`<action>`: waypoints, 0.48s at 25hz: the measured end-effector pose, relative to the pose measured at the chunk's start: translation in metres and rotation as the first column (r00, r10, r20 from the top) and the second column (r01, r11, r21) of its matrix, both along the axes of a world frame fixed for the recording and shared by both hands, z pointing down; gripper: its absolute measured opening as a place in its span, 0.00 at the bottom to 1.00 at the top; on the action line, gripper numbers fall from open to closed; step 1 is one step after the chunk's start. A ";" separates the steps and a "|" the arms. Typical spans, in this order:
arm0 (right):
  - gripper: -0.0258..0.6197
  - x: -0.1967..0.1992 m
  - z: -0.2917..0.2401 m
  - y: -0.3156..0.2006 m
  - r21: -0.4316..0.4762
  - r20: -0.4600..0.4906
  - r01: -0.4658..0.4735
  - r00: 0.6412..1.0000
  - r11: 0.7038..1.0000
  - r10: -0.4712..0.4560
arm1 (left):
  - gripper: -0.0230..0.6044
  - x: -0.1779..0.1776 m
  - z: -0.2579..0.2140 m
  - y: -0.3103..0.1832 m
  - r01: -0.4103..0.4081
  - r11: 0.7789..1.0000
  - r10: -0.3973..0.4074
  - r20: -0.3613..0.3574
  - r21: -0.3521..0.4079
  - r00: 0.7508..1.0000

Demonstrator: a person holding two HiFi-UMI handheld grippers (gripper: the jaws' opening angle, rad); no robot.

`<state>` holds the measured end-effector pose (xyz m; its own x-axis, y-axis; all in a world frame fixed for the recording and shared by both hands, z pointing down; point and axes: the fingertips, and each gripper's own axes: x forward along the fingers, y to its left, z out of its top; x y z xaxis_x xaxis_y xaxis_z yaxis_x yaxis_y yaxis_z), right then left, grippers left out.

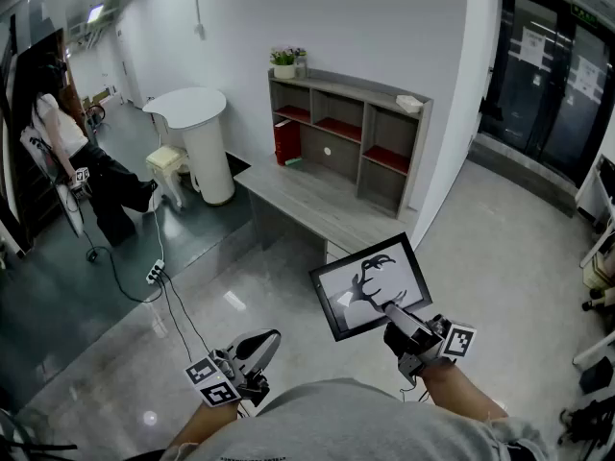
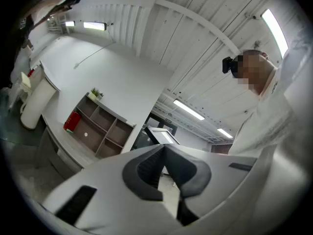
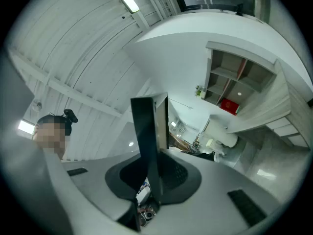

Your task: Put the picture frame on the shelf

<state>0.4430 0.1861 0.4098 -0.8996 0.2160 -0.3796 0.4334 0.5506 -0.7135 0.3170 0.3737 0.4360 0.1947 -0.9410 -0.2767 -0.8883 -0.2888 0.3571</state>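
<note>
The shelf (image 1: pixel 351 133) stands on a low grey platform (image 1: pixel 307 205) against the white wall, well ahead of me. Its upper compartments have red floors and look bare. The lower left compartment holds an upright red box (image 1: pixel 285 142), and the wide one beside it shows only a white dot on its back panel. A small plant (image 1: pixel 283 62) sits on the shelf's top at the left end and a flat white item (image 1: pixel 410 103) at the right end. The frame (image 1: pixel 370 286) is nowhere near it: my right gripper (image 1: pixel 394 307) holds it in the air, low and close to me, picture side up and tilted. In the right gripper view the frame (image 3: pixel 149 146) runs edge-on between the jaws, which are clamped narrowly on its lower edge. My left gripper (image 1: pixel 259 346) hangs by my body with its jaws together and nothing between them. Left of the shelf stand a round white counter (image 1: pixel 197 133) and a pale stool (image 1: pixel 165 161). A power strip (image 1: pixel 155 273) with its cable lies on the floor to the left. A person (image 1: pixel 67 142) stands at the far left, and dark glass doors (image 1: pixel 548 75) fill the right.
</note>
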 end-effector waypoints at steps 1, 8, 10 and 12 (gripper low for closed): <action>0.13 0.000 0.000 0.000 -0.001 -0.001 0.000 1.000 1.000 0.000 | 0.05 0.000 0.000 0.000 -0.001 1.000 0.001 0.001 0.000 1.000; 0.13 0.000 0.000 -0.001 0.000 0.007 -0.001 1.000 1.000 0.001 | 0.05 0.000 0.000 -0.003 -0.006 1.000 0.006 0.005 -0.002 1.000; 0.13 0.000 0.001 -0.002 0.001 0.009 0.000 1.000 1.000 0.000 | 0.05 0.000 0.001 -0.004 -0.007 1.000 0.007 0.006 -0.003 1.000; 0.13 0.003 0.001 -0.002 -0.001 0.010 0.001 1.000 1.000 -0.001 | 0.05 0.003 0.001 -0.005 -0.008 1.000 0.008 0.007 -0.005 1.000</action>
